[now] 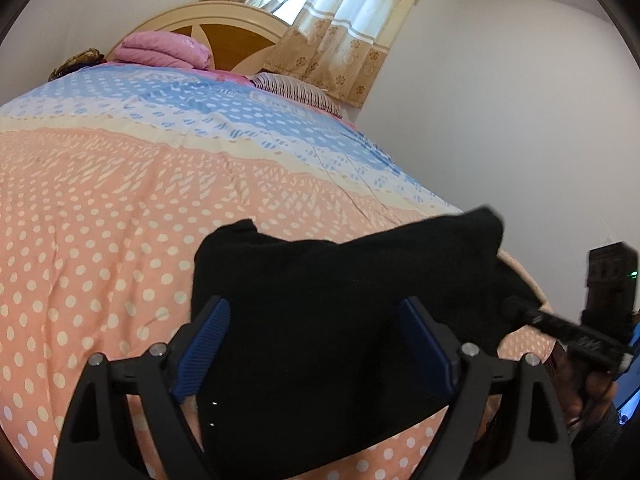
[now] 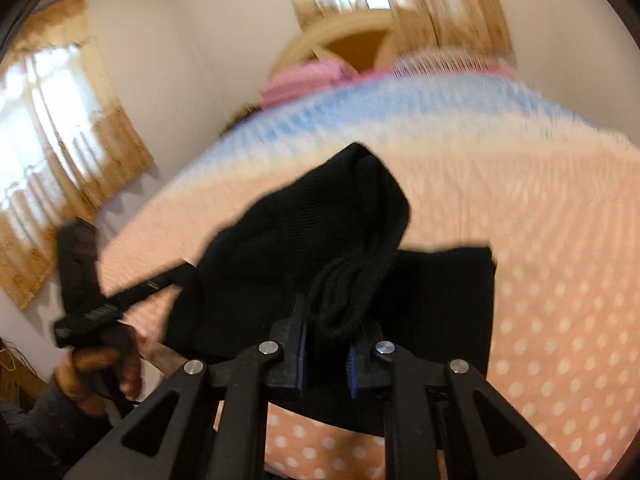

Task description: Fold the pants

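Note:
Black pants lie in a folded bundle on the pink polka-dot bedspread near the bed's front edge. My left gripper is open, its blue-padded fingers spread wide over the pants without closing on them. My right gripper is shut on a bunched thick edge of the pants and lifts it above the flat part. The right gripper also shows at the right of the left wrist view, the left gripper at the left of the right wrist view.
The bedspread turns blue toward the wooden headboard. A folded pink blanket and a striped pillow lie at the head. A curtained window is behind; a white wall runs along the bed's right side.

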